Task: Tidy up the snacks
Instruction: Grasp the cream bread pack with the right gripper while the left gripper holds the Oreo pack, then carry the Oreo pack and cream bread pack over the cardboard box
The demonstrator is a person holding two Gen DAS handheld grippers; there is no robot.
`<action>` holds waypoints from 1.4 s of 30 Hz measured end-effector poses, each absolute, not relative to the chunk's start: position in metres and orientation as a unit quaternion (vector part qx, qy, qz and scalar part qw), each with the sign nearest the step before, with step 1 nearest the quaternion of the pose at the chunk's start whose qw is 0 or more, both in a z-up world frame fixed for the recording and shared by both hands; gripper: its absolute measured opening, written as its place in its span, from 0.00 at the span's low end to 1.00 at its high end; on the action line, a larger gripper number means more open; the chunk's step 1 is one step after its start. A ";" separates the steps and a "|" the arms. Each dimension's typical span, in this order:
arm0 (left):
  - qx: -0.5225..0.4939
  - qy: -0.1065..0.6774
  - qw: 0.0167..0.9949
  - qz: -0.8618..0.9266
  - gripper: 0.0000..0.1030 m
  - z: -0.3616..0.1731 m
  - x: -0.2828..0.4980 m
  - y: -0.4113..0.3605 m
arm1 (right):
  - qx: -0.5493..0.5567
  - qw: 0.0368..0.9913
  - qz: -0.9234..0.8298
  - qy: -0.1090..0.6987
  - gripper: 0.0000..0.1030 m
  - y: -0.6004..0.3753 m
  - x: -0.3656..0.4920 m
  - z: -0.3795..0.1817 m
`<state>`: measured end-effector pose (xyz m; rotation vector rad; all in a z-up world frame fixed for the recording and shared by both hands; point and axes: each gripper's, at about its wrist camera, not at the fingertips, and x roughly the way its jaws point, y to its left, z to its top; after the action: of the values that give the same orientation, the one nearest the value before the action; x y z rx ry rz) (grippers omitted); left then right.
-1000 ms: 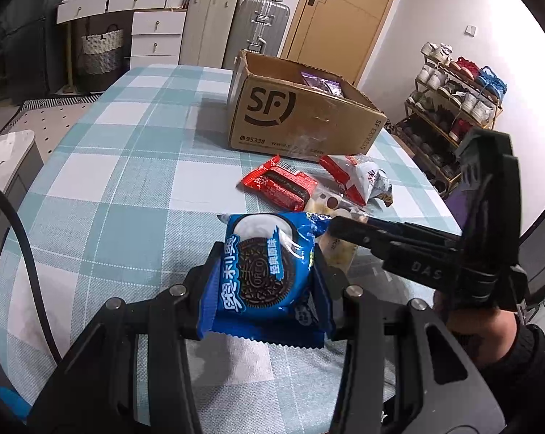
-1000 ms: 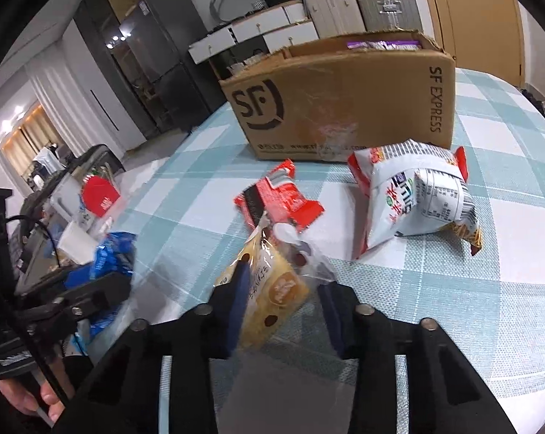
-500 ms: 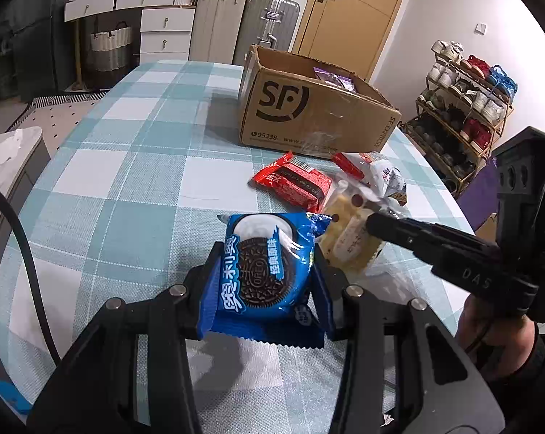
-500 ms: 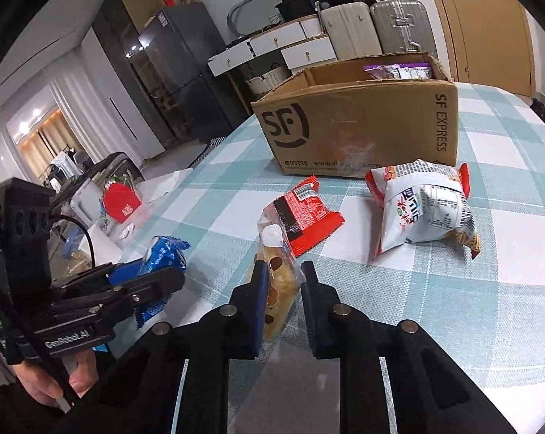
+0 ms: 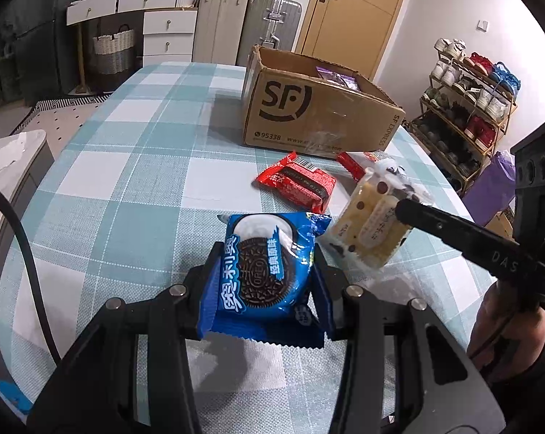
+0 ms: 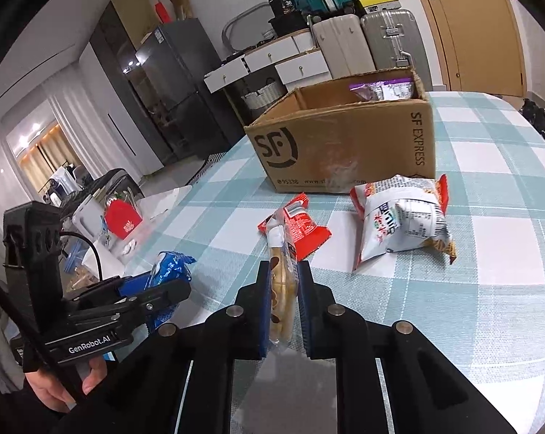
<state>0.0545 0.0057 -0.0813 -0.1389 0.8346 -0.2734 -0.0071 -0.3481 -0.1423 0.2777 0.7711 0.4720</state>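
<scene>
My left gripper (image 5: 269, 253) is shut on a blue Oreo pack (image 5: 261, 282), held flat above the checked tablecloth (image 5: 135, 188). My right gripper (image 6: 284, 271) is shut on a yellow cake pack in clear wrap (image 6: 281, 289); its jaws are closing the last bit, pads pressing both sides. That cake pack (image 5: 370, 224) hangs off the table, just right of the Oreo pack. An open SF cardboard box (image 6: 345, 144) stands behind with a purple packet (image 6: 381, 88) inside. A red snack pack (image 6: 305, 231) and a white-and-red chip bag (image 6: 399, 220) lie in front of the box.
A person's hand (image 6: 55, 390) holds the left gripper (image 6: 178, 285) at the table's left edge. A shoe rack (image 5: 468, 108) stands to the right of the table. Drawers and suitcases (image 5: 236, 18) line the back wall.
The right gripper's jaws shut on the yellow cake pack and lifted it off the table, tilting it up. The left gripper kept still with the Oreo pack.
</scene>
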 end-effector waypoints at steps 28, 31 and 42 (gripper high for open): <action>-0.104 0.393 0.901 -0.150 0.40 -0.040 0.063 0.005 | 0.164 0.917 0.216 0.293 0.13 -0.400 -0.055 -0.042; -0.096 0.386 0.905 -0.154 0.40 -0.019 0.067 0.001 | 0.173 0.918 0.224 0.276 0.13 -0.403 -0.059 -0.019; -0.066 0.369 0.910 -0.176 0.40 0.080 0.117 -0.024 | 0.168 0.921 0.243 0.252 0.13 -0.397 -0.027 0.066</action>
<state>0.1168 -0.0243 0.0802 -0.1371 0.7613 -0.3634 -0.0270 -0.3972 0.0661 0.3454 0.5182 0.4996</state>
